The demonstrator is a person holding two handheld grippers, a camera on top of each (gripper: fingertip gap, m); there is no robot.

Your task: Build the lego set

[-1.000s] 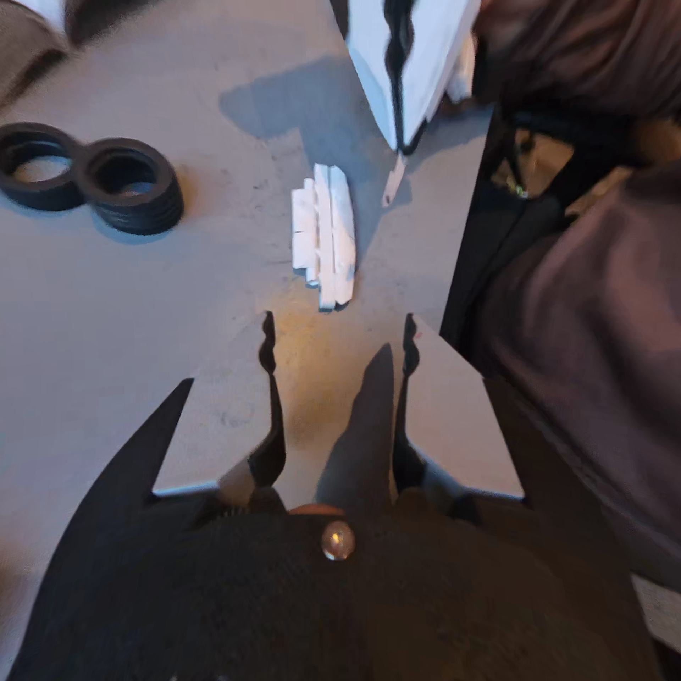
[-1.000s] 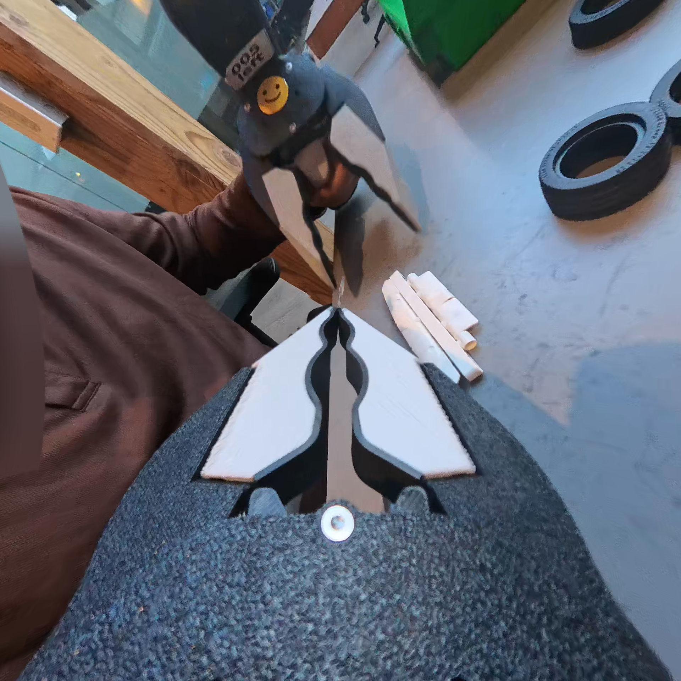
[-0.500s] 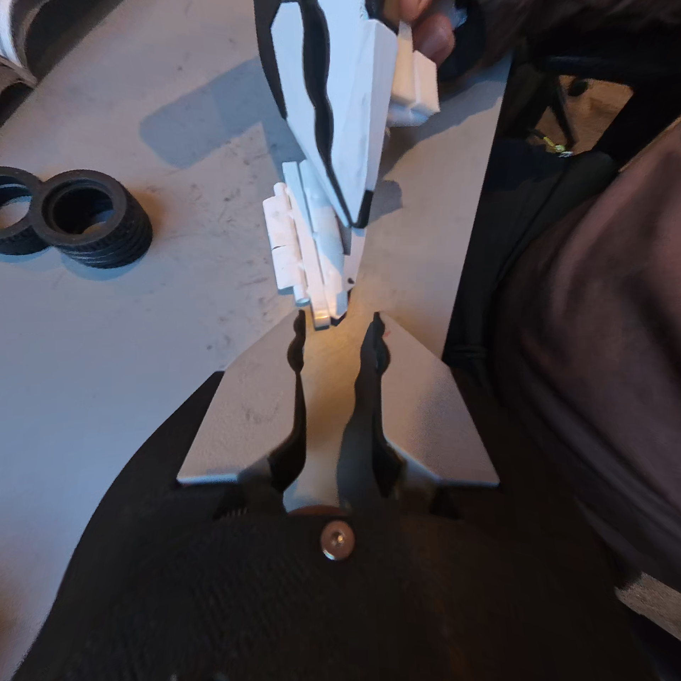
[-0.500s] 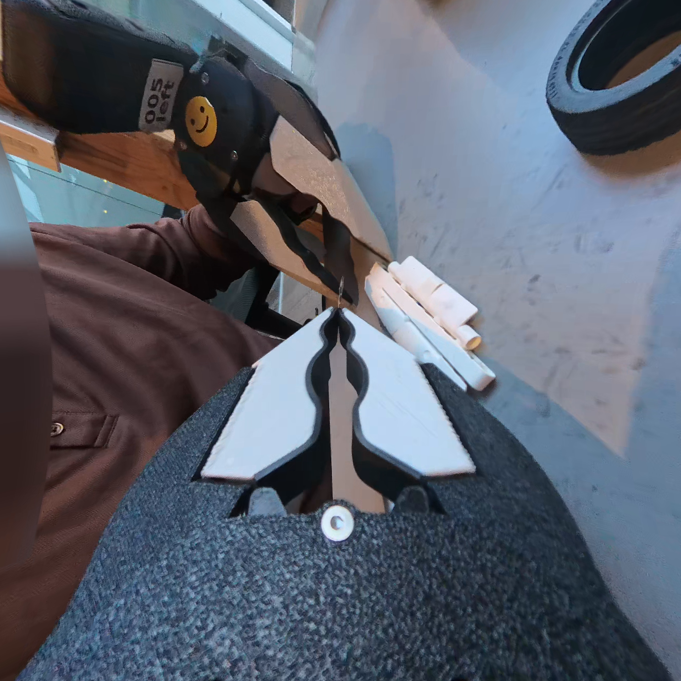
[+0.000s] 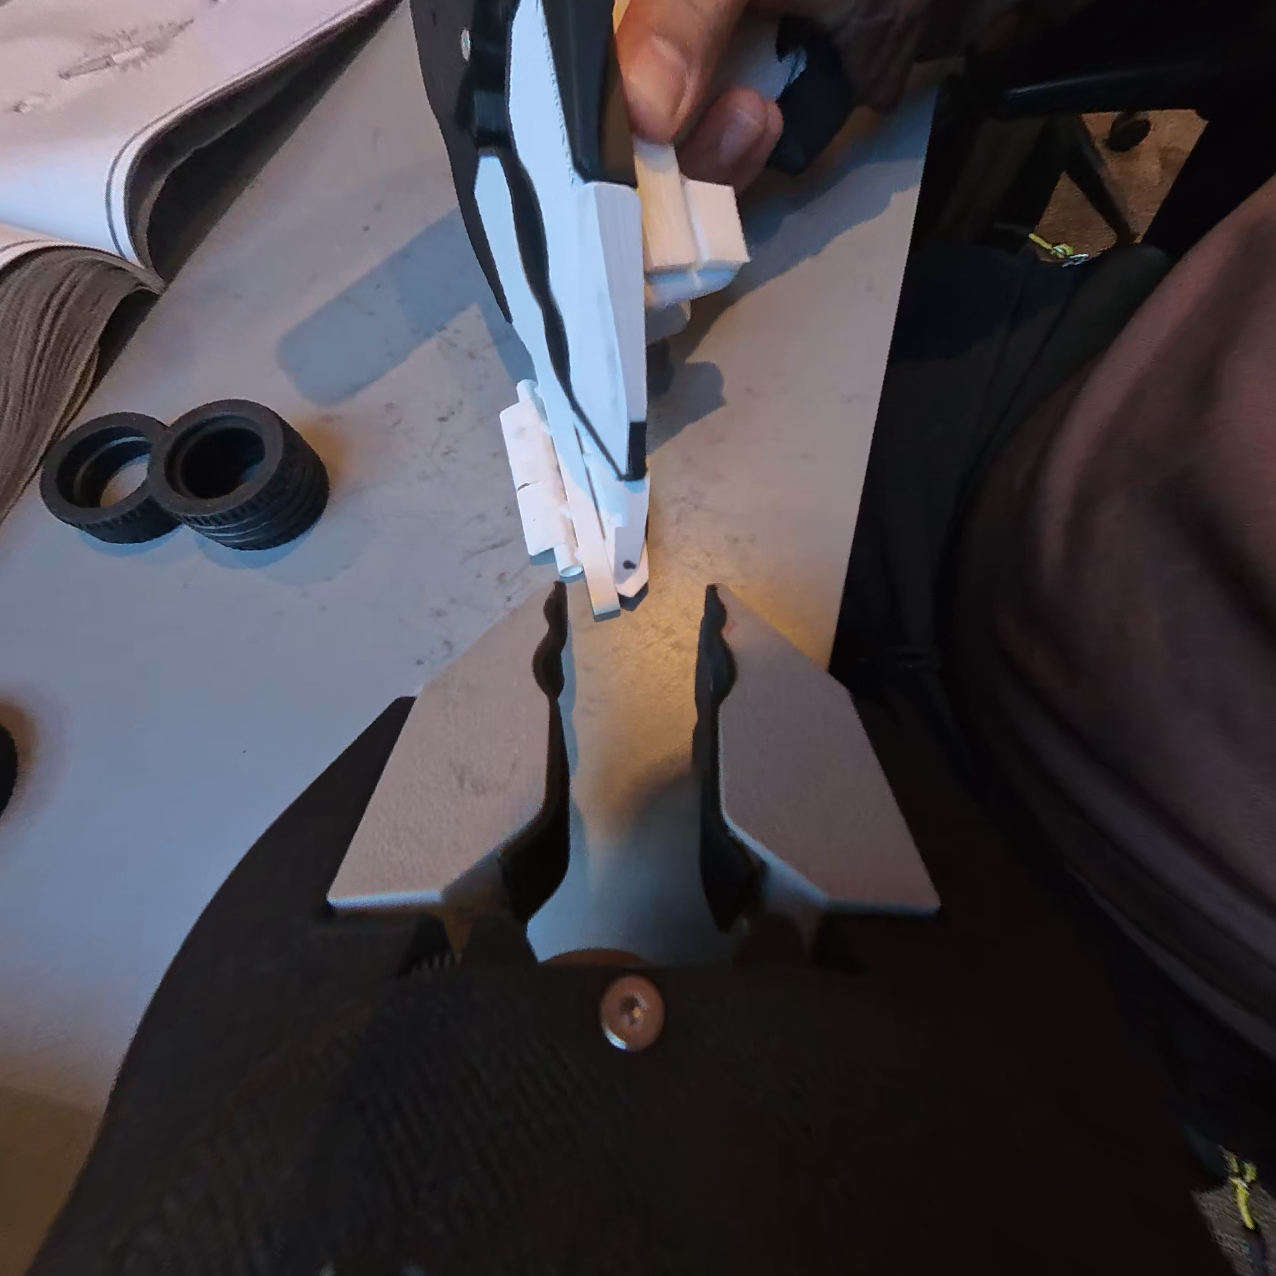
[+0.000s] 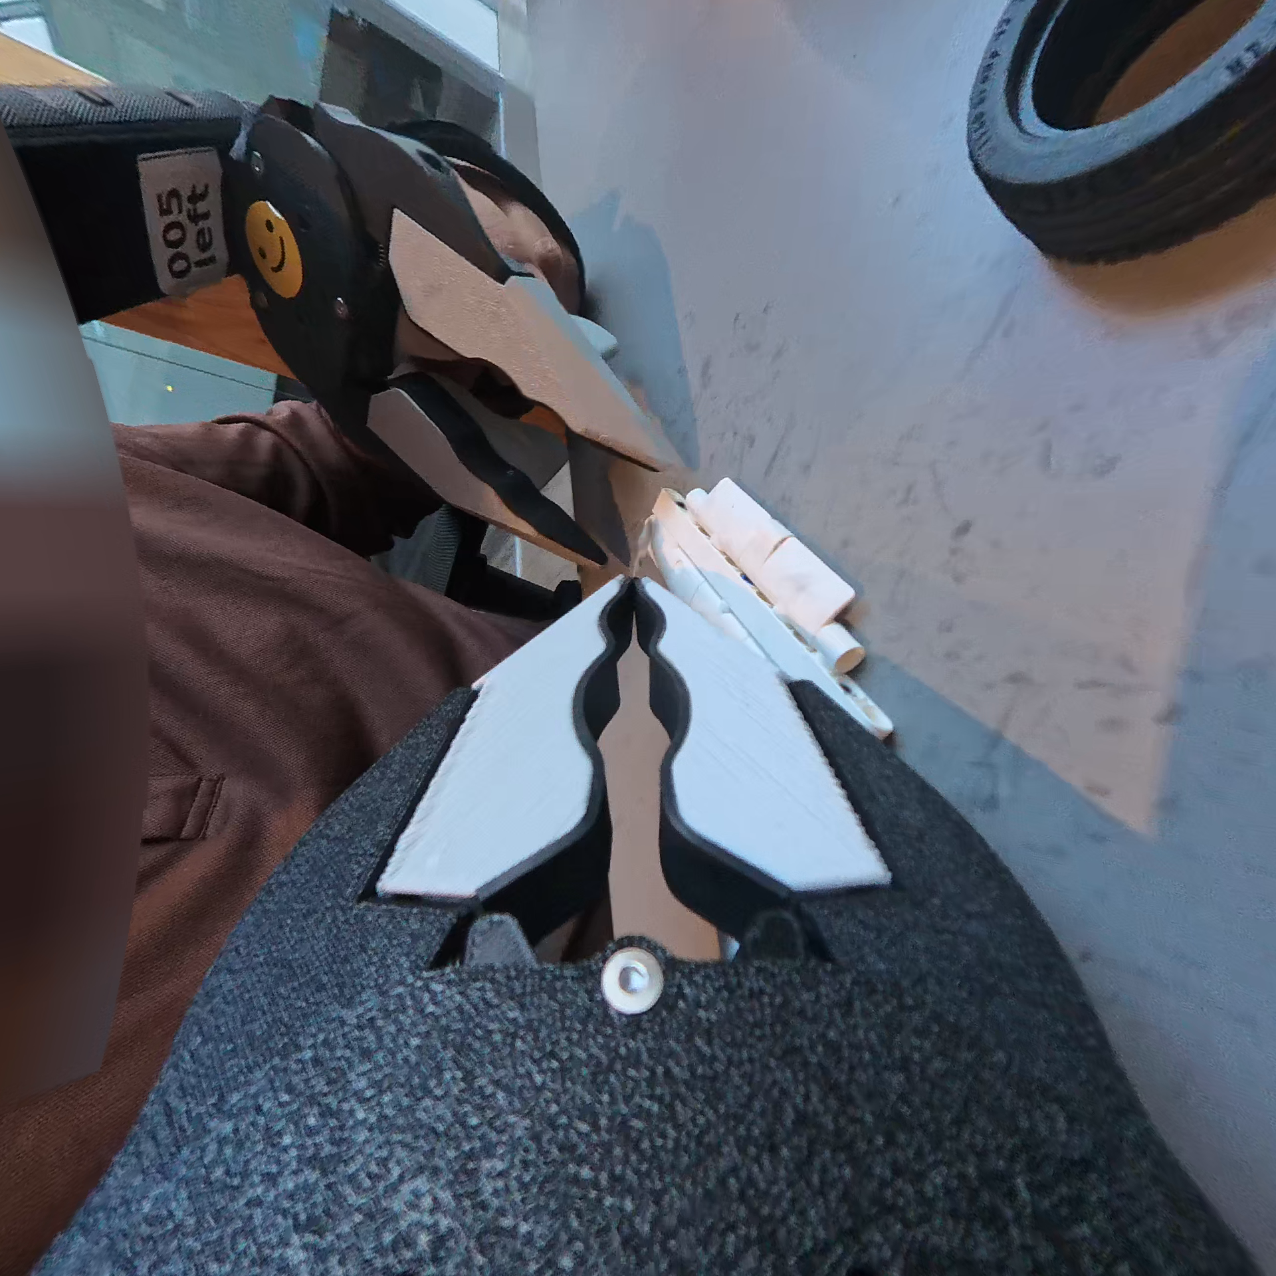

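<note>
Where the lego pieces are: the white lego bundle (image 5: 538, 476) lies flat on the grey surface (image 5: 207, 690), close to the edge by the person's lap. It is some long white bars stuck side by side.
Why it lies there: I think it was put near the edge so both tools can get to it.
Right tool (image 5: 632, 476): it comes down from above with its tip right at the near end of the bundle. Its two fingers are pressed together. A thin white piece (image 5: 627, 563) with a small dark hole sticks out of the tip, so the tool seems to be pinching it.
Why it is held so: the thin piece lines up with the bars. My guess is that it is going to be joined on there.
Left tool (image 5: 635, 601): it lies low over the surface and points at the same end of the bundle. Its fingers are apart with nothing between them. It looks ready to hold the bundle steady.
Hand (image 5: 690, 76): it grips the right tool from the top, tipping it steeply down.
Tyres (image 5: 238, 476): two black ones sit touching each other, well apart from the bundle, waiting their turn.
Side view: the left tool (image 6: 639, 514) shows open, just beside the bundle (image 6: 773, 573).
</note>
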